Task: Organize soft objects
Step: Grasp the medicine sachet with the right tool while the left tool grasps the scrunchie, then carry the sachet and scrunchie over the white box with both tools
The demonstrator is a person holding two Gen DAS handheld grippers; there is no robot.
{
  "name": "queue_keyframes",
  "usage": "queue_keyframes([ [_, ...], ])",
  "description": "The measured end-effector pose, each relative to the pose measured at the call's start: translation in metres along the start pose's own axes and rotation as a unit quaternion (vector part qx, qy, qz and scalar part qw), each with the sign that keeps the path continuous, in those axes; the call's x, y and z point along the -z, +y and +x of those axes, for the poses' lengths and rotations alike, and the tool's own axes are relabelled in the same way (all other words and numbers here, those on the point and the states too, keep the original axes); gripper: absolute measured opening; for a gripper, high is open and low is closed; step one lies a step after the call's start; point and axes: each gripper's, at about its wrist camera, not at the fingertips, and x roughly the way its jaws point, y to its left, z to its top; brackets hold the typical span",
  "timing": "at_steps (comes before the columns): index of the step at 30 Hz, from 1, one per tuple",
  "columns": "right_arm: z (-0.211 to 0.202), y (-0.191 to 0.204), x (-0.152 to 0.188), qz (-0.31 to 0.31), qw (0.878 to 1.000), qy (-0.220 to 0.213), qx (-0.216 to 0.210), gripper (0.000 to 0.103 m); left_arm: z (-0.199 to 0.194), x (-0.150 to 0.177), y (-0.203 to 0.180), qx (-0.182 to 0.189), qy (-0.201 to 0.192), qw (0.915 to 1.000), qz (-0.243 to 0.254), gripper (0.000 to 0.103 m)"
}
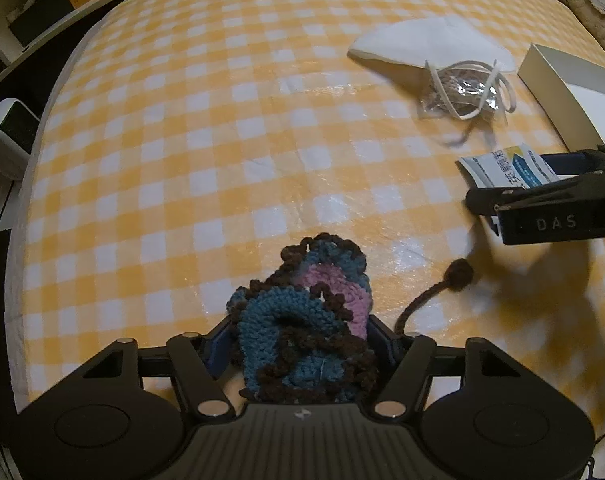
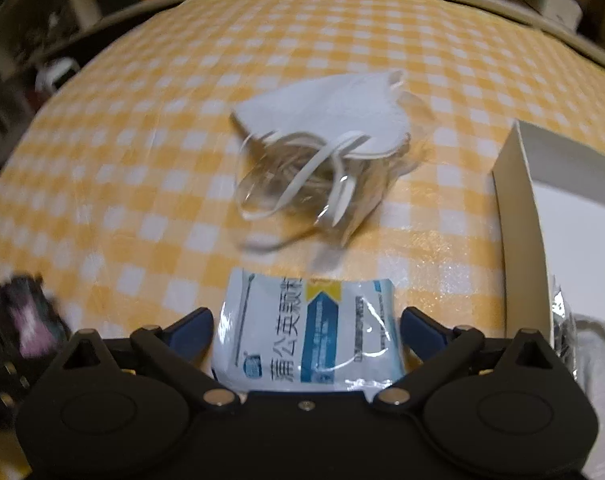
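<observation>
A crocheted piece of blue, pink and brown yarn lies bunched on the yellow checked tablecloth. My left gripper is shut on it, a blue pad against each side. Its brown cord ends in a small ball to the right. The same piece shows blurred at the left edge of the right wrist view. A blue and white sachet lies flat between the fingers of my right gripper, which is open with a thin gap on each side. The left wrist view shows that gripper around the sachet.
A white face mask rests partly on a clear plastic bag tangled with its straps. An open white box stands at the right, with pale cloth inside. A white device sits beyond the table's left edge.
</observation>
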Motion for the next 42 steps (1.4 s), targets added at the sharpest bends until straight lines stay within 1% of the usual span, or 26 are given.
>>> queue_keyframes([
  [2, -0.001, 0.002, 0.002, 0.001, 1.0, -0.006, -0.003, 0.094, 0.001, 0.0, -0.001, 0.003, 0.002, 1.0, 0.004, 0.064],
  [3, -0.003, 0.002, 0.002, -0.002, 1.0, -0.007, -0.007, 0.089, 0.002, 0.0, -0.002, 0.005, 0.003, 1.0, 0.006, 0.063],
  [4, -0.004, 0.003, 0.002, -0.008, 1.0, -0.01, -0.01, 0.087, 0.002, 0.0, -0.003, 0.006, 0.004, 0.9999, 0.008, 0.062],
  [6, -0.008, 0.004, 0.002, -0.02, 1.0, -0.009, -0.014, 0.078, 0.002, -0.001, -0.004, 0.011, 0.002, 0.9999, 0.009, 0.06],
  [7, -0.01, 0.004, 0.002, -0.026, 0.999, -0.01, -0.02, 0.076, 0.002, -0.001, -0.004, 0.012, 0.001, 0.9999, 0.007, 0.059],
  [9, -0.016, 0.002, 0.001, -0.025, 0.999, -0.015, -0.03, 0.068, 0.0, 0.0, -0.003, 0.013, -0.003, 0.9999, 0.002, 0.058],
  [13, -0.027, -0.004, -0.002, -0.022, 0.999, -0.03, -0.03, 0.068, -0.008, 0.0, 0.0, 0.008, -0.02, 0.9997, -0.01, 0.057],
  [19, -0.047, -0.014, -0.004, -0.018, 0.998, -0.051, -0.042, 0.067, -0.03, -0.008, -0.004, 0.018, -0.066, 0.9971, -0.034, 0.057],
  [25, -0.082, -0.033, -0.007, -0.012, 0.995, -0.084, -0.053, 0.067, -0.059, -0.017, -0.022, 0.028, -0.108, 0.9928, -0.044, 0.057],
  [29, -0.107, -0.047, -0.006, -0.027, 0.993, -0.1, -0.054, 0.068, -0.077, -0.02, -0.038, 0.031, -0.132, 0.9896, -0.048, 0.058],
  [33, -0.135, -0.071, -0.006, -0.029, 0.991, -0.116, -0.054, 0.068, -0.093, -0.024, -0.056, 0.051, -0.156, 0.9852, -0.05, 0.058],
  [38, -0.163, -0.106, -0.003, -0.035, 0.989, -0.135, -0.045, 0.068, -0.114, -0.035, -0.087, 0.071, -0.188, 0.979, -0.033, 0.058],
  [42, -0.18, -0.139, 0.002, -0.02, 0.988, -0.144, -0.041, 0.068, -0.128, -0.046, -0.114, 0.092, -0.213, 0.9724, -0.021, 0.058],
])
